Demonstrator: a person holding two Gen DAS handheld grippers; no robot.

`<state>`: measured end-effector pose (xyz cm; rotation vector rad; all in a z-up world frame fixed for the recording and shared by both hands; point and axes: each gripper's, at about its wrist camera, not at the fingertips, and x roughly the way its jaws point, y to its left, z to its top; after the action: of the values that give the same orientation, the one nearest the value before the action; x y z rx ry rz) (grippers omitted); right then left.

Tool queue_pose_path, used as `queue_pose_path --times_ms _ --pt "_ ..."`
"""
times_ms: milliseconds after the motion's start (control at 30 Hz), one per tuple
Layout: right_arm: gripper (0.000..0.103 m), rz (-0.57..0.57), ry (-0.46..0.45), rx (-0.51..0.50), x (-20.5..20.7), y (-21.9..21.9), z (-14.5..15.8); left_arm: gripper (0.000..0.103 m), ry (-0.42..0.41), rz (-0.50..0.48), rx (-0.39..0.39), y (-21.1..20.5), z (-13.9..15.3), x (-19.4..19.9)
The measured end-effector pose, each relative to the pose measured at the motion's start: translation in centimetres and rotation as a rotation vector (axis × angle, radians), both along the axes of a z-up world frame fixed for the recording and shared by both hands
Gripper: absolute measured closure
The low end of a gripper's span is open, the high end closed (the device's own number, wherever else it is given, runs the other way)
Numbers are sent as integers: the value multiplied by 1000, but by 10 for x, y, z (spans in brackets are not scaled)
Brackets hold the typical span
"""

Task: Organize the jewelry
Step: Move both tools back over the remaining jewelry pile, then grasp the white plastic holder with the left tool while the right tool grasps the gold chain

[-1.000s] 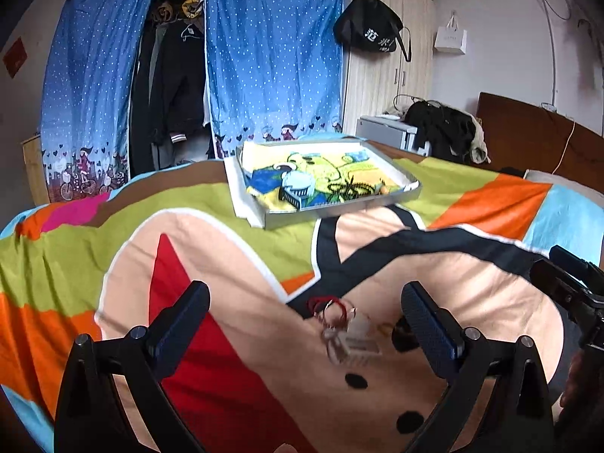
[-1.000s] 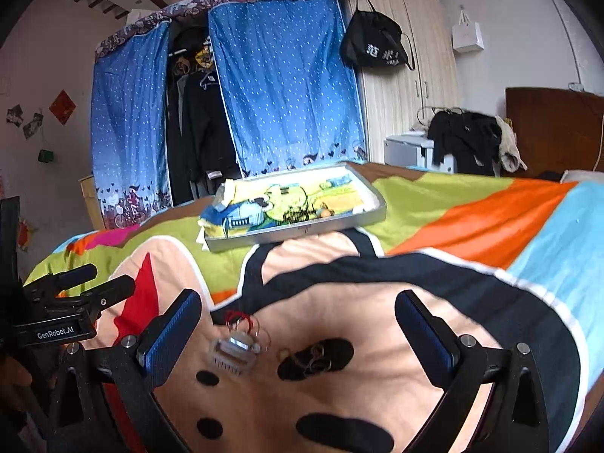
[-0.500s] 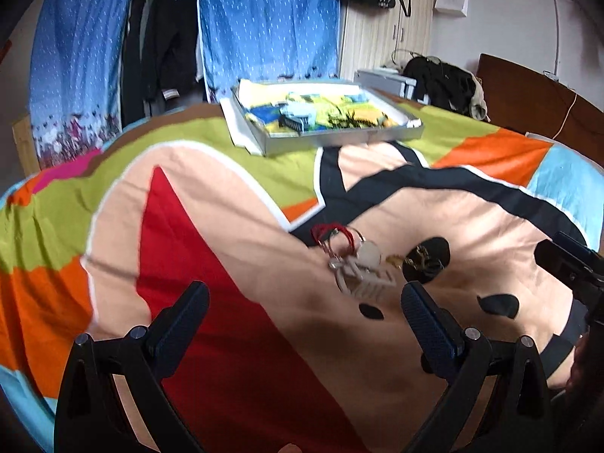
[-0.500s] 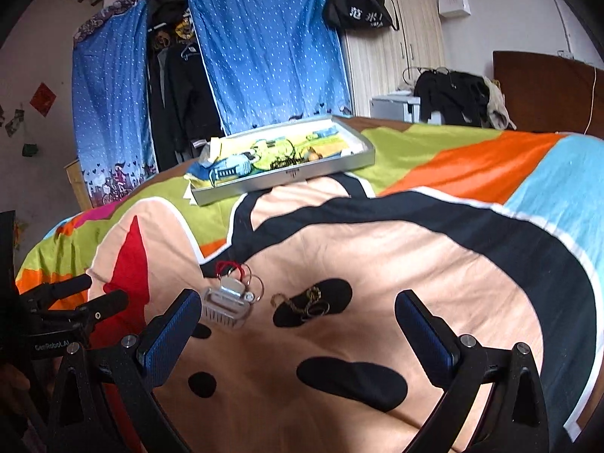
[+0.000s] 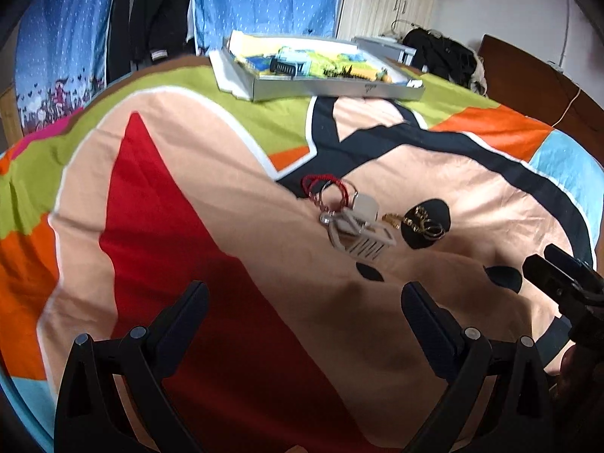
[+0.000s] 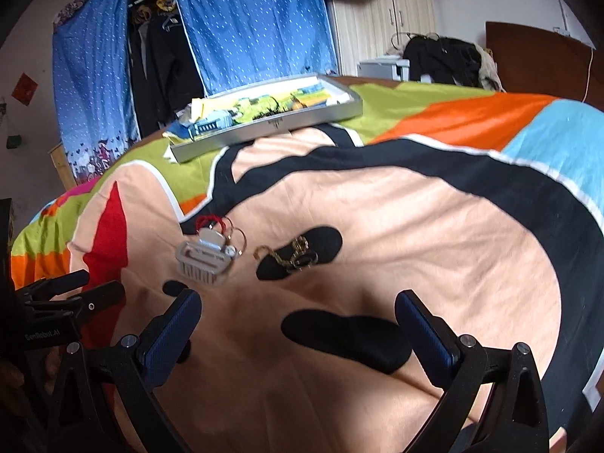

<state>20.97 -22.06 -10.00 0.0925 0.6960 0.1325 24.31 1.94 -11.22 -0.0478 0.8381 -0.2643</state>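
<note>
Bedroom scene: a bed with a multicoloured cartoon-print cover (image 6: 415, 207) carries a shallow grey rectangular tray (image 6: 271, 124) at its far edge. Mid-cover lies a small white slatted plastic basket (image 5: 362, 238), touching red cord bracelets (image 5: 324, 188); gold chain jewellery (image 5: 422, 222) lies just beside it. Left gripper (image 5: 302, 324) and right gripper (image 6: 298, 324) hover above the cover, fingers apart, gripping nothing.

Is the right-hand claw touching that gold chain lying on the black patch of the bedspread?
Apart. In the right wrist view the open right gripper sits nearer the camera, with bare bedspread between its fingertips and the gold chain.
</note>
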Motion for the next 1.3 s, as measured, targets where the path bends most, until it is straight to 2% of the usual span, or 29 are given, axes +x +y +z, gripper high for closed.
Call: queue_pose_path --times_ms 333,533,767,900,1000,1067,1167,1200,1300 --pt "0 -5 28 -16 7 -5 -7 4 38 -42 7 -3 -9 2" --pt "0 36 61 -11 20 -12 -13 4 50 -104 -64 -6 -13 6" --pt "0 96 130 30 53 -24 -20 4 66 -104 -161 -5 -10 33" --pt "1 133 160 55 74 -27 -24 5 74 -113 -170 -7 -9 45" --pt "14 167 165 53 87 -25 -25 15 85 -137 -179 -13 -12 55" --pt "21 193 177 49 99 -21 -26 28 108 -145 -166 -19 -14 62" --pt "36 234 203 54 116 -16 -30 41 142 -146 -154 -26 -19 75" --pt "40 248 212 53 122 -14 -32 41 150 -143 -156 -27 -20 79" --pt "41 289 241 38 136 -4 -38 42 189 -142 -176 -28 -21 91"
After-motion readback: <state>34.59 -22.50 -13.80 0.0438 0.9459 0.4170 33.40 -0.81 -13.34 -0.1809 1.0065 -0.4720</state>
